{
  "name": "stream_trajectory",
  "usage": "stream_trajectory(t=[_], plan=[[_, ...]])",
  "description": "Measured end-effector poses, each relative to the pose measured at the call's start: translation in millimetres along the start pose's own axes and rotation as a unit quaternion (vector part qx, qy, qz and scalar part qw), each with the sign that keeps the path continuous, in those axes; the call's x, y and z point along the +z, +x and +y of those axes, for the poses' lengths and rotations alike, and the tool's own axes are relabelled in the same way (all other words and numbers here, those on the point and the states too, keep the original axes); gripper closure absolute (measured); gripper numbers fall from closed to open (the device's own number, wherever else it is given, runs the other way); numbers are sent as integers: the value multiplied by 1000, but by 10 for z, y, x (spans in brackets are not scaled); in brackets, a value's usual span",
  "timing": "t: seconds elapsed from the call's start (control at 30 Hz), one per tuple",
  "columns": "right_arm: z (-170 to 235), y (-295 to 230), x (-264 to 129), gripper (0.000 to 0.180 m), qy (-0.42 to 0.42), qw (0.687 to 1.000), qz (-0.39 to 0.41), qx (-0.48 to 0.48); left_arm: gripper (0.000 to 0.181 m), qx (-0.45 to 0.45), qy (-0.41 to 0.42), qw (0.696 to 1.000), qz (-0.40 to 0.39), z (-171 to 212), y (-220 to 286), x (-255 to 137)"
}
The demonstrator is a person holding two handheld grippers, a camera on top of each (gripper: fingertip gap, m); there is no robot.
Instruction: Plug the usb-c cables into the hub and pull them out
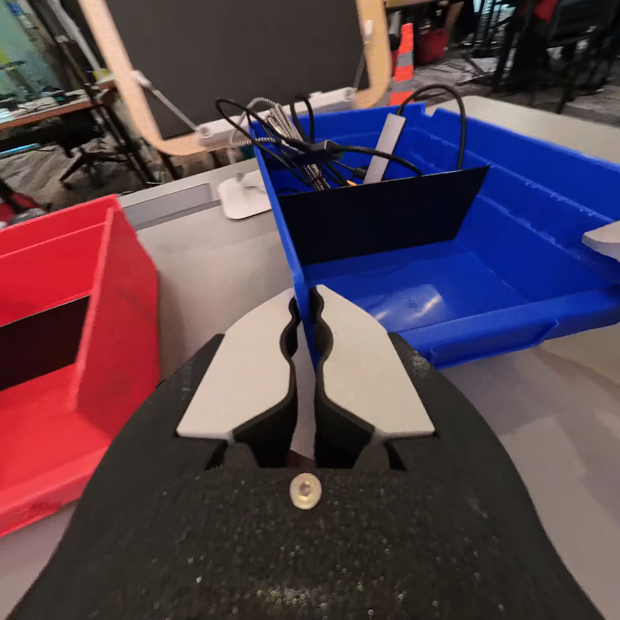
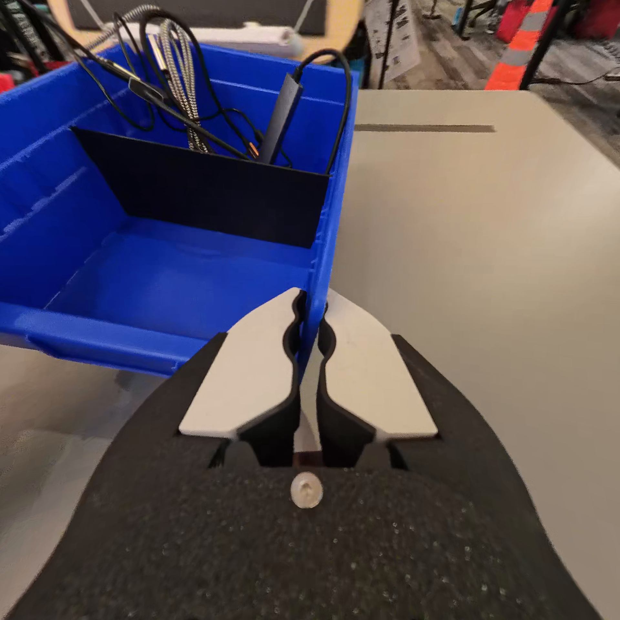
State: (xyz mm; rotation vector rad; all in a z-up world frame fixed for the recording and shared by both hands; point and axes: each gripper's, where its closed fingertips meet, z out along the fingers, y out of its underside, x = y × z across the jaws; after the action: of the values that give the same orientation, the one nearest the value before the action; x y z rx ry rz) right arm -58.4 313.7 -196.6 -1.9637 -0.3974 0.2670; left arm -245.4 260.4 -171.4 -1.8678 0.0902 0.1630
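Note:
A blue bin (image 1: 503,214) stands on the grey table, split by a black divider (image 1: 379,214). Its far compartment holds a grey bar-shaped hub (image 1: 382,147) leaning upright and a tangle of black and braided cables (image 1: 295,134). The near compartment is bare. My left gripper (image 1: 303,298) is shut on the bin's left wall near the front corner. My right gripper (image 2: 313,298) is shut on the bin's right wall (image 2: 322,255). Its fingertip also shows at the right edge of the left wrist view (image 1: 604,241). The hub (image 2: 283,114) and cables (image 2: 181,84) also show in the right wrist view.
A red bin (image 1: 67,335) stands left of the blue one, with a strip of table between them. A white stand base (image 1: 241,198) sits behind that gap. Grey table (image 2: 469,268) with a dark tape strip (image 2: 422,128) lies to the right. An orange cone (image 2: 520,50) stands on the floor beyond. There is about 20 cm between the tips of the two grippers.

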Motion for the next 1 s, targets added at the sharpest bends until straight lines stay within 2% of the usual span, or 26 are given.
stream_trajectory(t=[0.17, 0.33, 0.37, 0.43, 0.47, 0.53, 0.57, 0.67, 0.73, 0.77, 0.87, 0.9, 0.97, 1.0], plan=[[10, -564, 281, 176, -9, 998, -49, -44, 176, -12, -40, 998, -40, 348, -478, -135], [97, -747, 367, 175, 11, 995, -48, -84, 175, -66, -88, 994, -18, 671, -588, -164], [121, -760, 368, 174, 19, 995, -56, -84, 174, -76, -87, 993, -9, 668, -581, -164], [149, -838, 329, 160, 24, 990, -98, -100, 167, -90, -89, 992, 16, 636, -563, -192], [182, -839, 296, 159, 12, 988, -109, -113, 156, -109, -66, 991, 41, 532, -546, -227], [154, -764, 160, 154, 24, 987, -116, -112, 142, -137, 36, 988, 60, 166, -680, -412], [94, -716, 62, 152, 50, 986, -122, -100, 140, -132, 86, 987, 25, 12, -906, -551], [-100, -681, -156, 152, 99, 982, -154, -51, 141, -79, 174, 965, -181, -99, -1961, -1067], [-166, -739, -216, 151, 110, 979, -165, -53, 141, -68, 149, 952, -259, 128, -2607, -1264], [-177, -788, -242, 151, 117, 976, -170, -65, 140, -78, 120, 954, -264, 307, -2849, -1272], [-178, -979, -376, 155, 154, 967, -172, -111, 137, -127, 6, 982, -141, 846, -3026, -1036], [-196, -1081, -462, 157, 175, 959, -182, -126, 127, -128, -10, 982, -139, 927, -3086, -1024], [-183, -1338, -637, 159, 202, 944, -209, -159, 133, -133, -36, 988, -75, 1034, -2971, -916], [-134, -1478, -701, 160, 202, 938, -224, -170, 134, -153, -52, 984, -73, 1115, -2986, -856]])
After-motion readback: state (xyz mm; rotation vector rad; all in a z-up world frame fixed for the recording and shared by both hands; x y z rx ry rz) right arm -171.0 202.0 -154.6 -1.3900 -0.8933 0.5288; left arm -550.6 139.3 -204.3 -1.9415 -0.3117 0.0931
